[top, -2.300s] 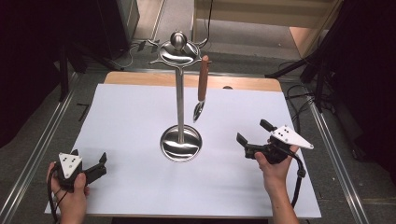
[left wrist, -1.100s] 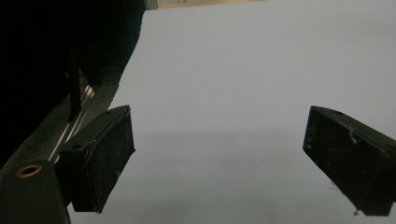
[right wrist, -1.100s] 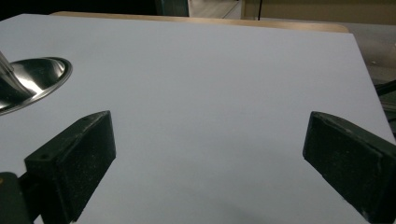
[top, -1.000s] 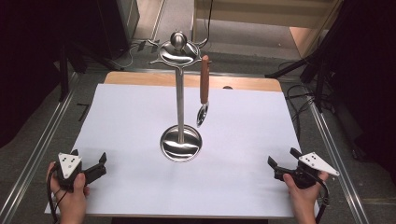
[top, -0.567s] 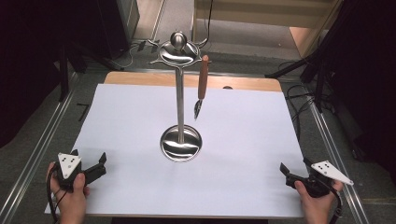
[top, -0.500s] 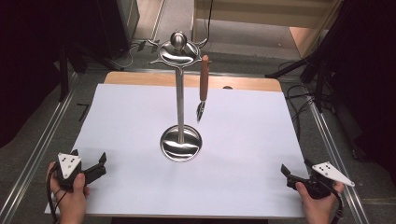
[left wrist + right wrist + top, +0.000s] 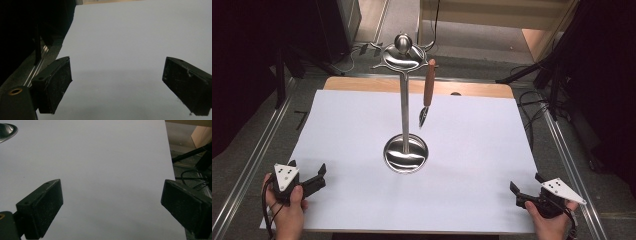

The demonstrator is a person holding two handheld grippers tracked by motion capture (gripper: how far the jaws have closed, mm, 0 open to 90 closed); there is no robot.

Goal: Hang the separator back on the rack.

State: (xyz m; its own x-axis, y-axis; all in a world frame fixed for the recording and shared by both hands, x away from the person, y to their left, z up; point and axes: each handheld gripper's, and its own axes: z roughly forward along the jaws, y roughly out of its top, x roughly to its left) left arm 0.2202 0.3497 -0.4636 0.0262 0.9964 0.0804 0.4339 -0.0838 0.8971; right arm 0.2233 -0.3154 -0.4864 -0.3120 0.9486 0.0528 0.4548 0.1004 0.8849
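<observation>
I keep both the left gripper (image 7: 312, 177) and right gripper (image 7: 526, 189) released at the counter's (image 7: 472, 150) near corners, well apart from the hanging spoon (image 7: 427, 95); I should approach it slowly.

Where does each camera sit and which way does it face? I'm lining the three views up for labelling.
High view: above the person's side, facing forward and down on the white table, the metal stand and its hanging utensil; shows both hands, the left gripper and the right gripper.
Left gripper view: rides the left gripper, looking over bare table between its open jaws.
Right gripper view: rides the right gripper, jaws open.
Shared: the stand's base appears in the right gripper view and the high view.
</observation>
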